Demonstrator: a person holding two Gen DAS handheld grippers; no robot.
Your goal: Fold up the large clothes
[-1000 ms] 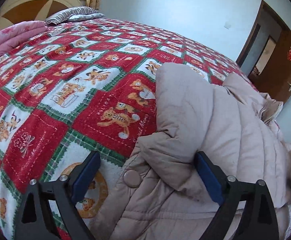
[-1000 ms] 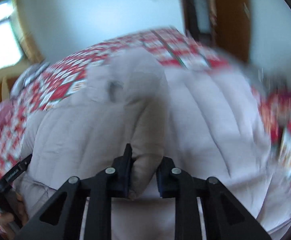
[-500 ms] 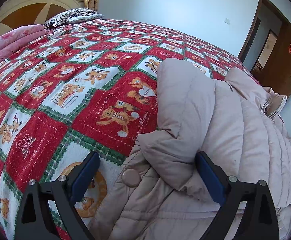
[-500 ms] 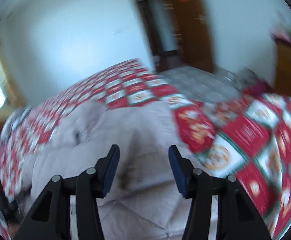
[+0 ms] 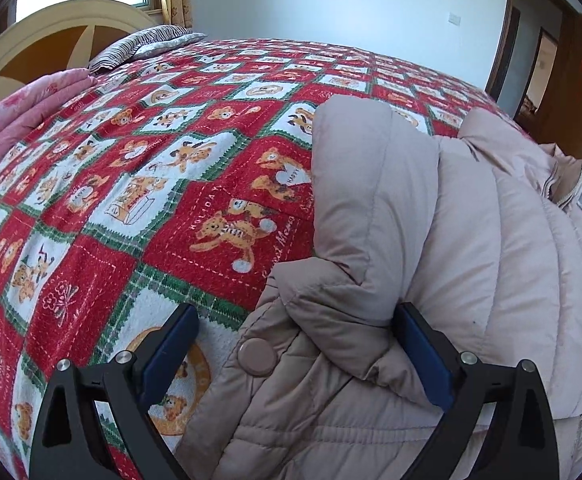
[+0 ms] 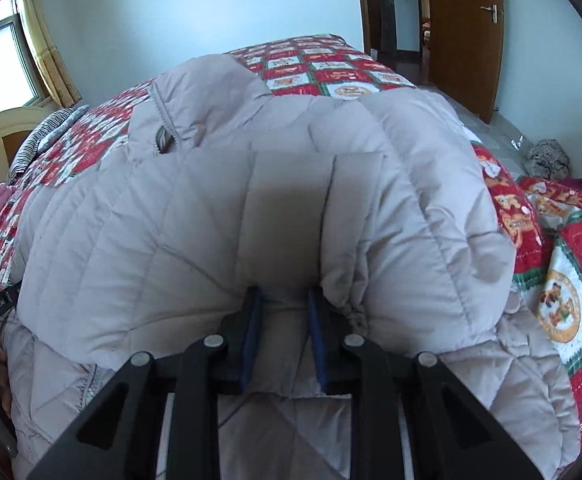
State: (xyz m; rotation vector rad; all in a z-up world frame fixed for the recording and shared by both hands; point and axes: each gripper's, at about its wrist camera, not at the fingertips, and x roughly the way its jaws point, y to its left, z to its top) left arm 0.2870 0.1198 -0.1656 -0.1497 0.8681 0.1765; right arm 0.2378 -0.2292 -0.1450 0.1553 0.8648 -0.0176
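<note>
A large beige padded coat point(image 5: 471, 240) lies on a bed with a red patchwork bear quilt point(image 5: 151, 160). In the left wrist view a folded sleeve lies along the coat's left edge, with a round snap button point(image 5: 255, 357) below it. My left gripper point(image 5: 297, 350) is wide open, its blue pads on either side of the sleeve's lower end. In the right wrist view the coat point(image 6: 211, 220) fills the middle. My right gripper point(image 6: 285, 312) is partly open, its tips pushed under the folded upper layer's edge; I cannot tell whether they touch fabric.
A pink blanket point(image 5: 19, 112) and striped pillow point(image 5: 143, 42) lie near the wooden headboard point(image 5: 51, 36) at the far left. A brown door point(image 6: 467, 32) stands open at the right. A grey bundle point(image 6: 547, 158) lies on the floor beside the bed.
My right gripper let go of the fold it pinched, swung away open, and now sits low at the folded coat's near edge. My left gripper has barely moved.
</note>
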